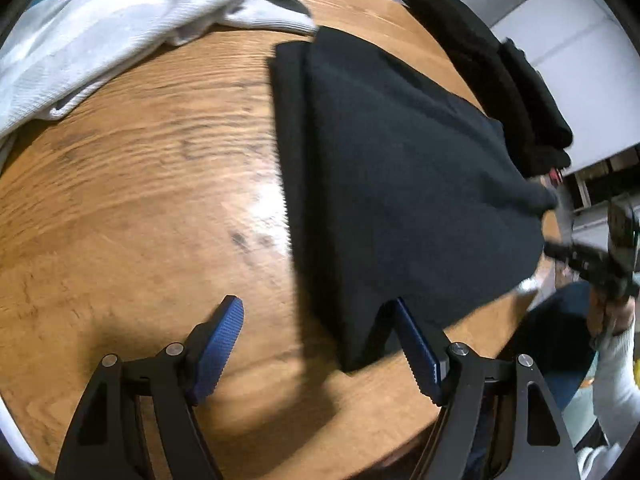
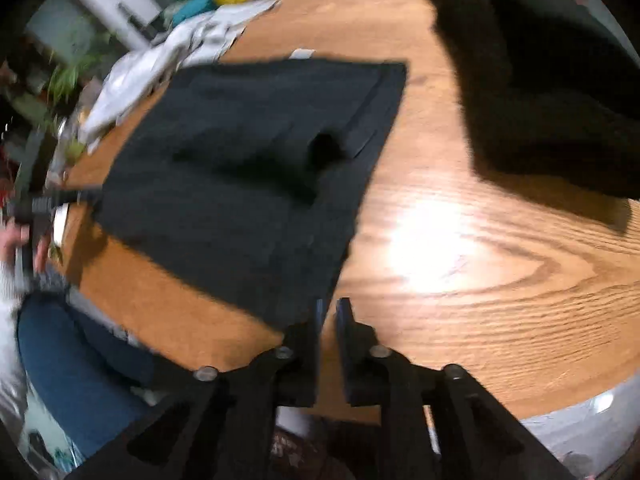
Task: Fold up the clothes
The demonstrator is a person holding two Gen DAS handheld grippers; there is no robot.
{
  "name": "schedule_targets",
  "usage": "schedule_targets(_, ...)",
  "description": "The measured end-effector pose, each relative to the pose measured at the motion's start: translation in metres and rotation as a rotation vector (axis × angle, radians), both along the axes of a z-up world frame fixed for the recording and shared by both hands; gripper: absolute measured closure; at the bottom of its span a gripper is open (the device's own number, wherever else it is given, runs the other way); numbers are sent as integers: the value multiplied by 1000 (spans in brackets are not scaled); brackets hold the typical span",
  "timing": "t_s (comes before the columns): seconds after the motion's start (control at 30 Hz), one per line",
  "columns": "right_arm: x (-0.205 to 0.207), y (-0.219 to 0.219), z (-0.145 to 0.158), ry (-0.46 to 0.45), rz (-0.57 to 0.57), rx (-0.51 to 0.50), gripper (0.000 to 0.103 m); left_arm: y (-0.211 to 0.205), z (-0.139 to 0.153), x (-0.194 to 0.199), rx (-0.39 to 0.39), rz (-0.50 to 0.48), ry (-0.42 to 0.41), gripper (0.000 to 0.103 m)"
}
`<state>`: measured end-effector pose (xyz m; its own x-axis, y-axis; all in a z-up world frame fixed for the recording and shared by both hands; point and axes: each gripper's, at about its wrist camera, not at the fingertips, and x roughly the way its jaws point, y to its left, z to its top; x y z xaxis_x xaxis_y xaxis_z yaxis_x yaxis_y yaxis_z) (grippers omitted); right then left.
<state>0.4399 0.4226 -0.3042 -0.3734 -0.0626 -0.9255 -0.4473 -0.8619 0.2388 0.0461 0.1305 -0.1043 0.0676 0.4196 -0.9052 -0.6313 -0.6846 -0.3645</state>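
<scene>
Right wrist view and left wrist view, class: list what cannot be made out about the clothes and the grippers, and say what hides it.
- Dark folded garment: right wrist view is motion-blurred, so its type is unclear.
- Black pile: top edge cuts it off, right wrist view.
- White garment: left wrist view, cut by the frame edge, blurred.
- Left gripper: the dark garment covers one fingertip.
- Right gripper: blurred; contact with the cloth unclear.
</scene>
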Motion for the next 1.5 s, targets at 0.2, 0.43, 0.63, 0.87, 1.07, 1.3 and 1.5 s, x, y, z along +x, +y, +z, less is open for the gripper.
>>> schedule_targets(0.2,-1,21,12,201,-56,-9,46,-4,24,26,102,56,75,43)
schedule_targets(0.43,-17,36,0,207,-144,-130,40,-1,4,20,-10,87,65,75)
schedule_targets(0.63,-15,26,4,217,-99,-127,37,-8,0,20,3,154,-16,75)
schedule_targets(0.87,-10,31,1,199,-123,-134,37,-11,33,56,55,96,61,97)
schedule_targets(1.07,-3,36,2,212,-146,-142,37,-35,-3,70,-69,158,-102,86)
schedule_targets(1.3,-1,36,5,195,-152,-136,32,-45,26,62,-106,157,-57,44)
schedule_targets(1.5,-9,36,6,195,-168,-129,32,-2,58,-6,-56,233,199,29)
